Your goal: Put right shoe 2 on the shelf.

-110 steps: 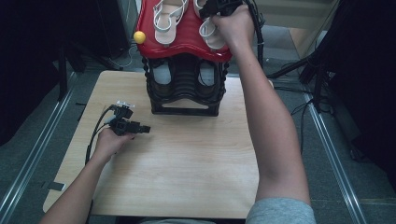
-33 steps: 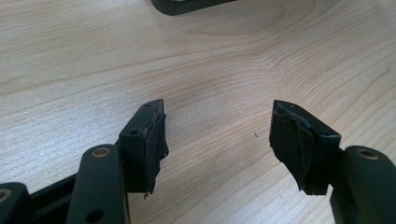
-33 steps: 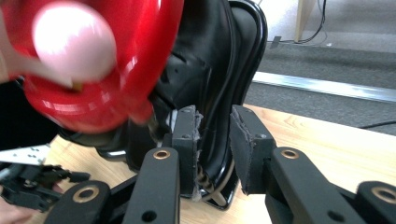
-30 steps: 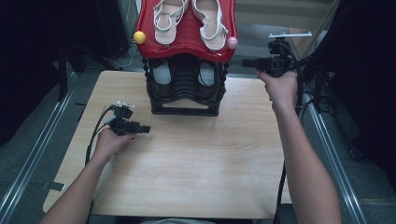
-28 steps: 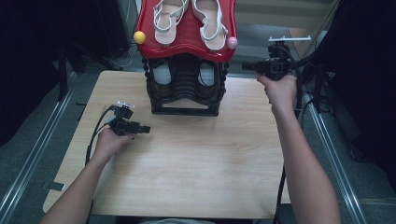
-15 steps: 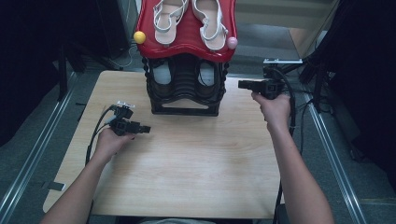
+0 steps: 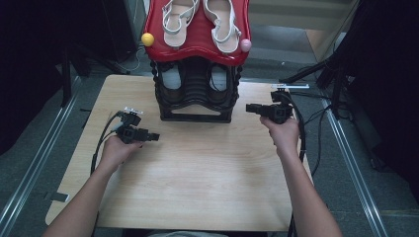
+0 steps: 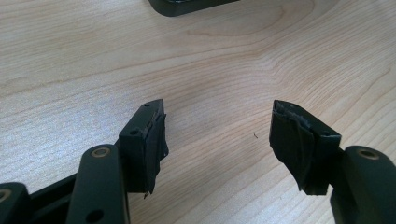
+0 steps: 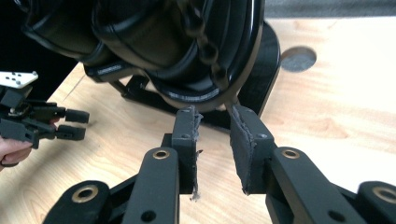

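Wood-grain tabletop (image 7: 197,177) is seen all around, with a black shoe rack (image 7: 195,94) parked at its far edge. Up top sits a red shelf (image 7: 197,34) on which a pair of pale sandals (image 7: 201,19) is laid side by side, and more shoes can be made out in the black tiers below, though not clearly.

The right gripper (image 7: 253,107) is held just off the rack's right side, pointed at its lower part. Its jaws are parted by a narrow gap and nothing is pinched between them; in the right gripper view (image 9: 213,140) the rack's black base is seen right past the tips.

The left gripper (image 7: 153,136) is kept low over bare table, near the rack's front left corner but apart from it. Its jaws are spread wide, with plain wood seen between them (image 8: 217,140).
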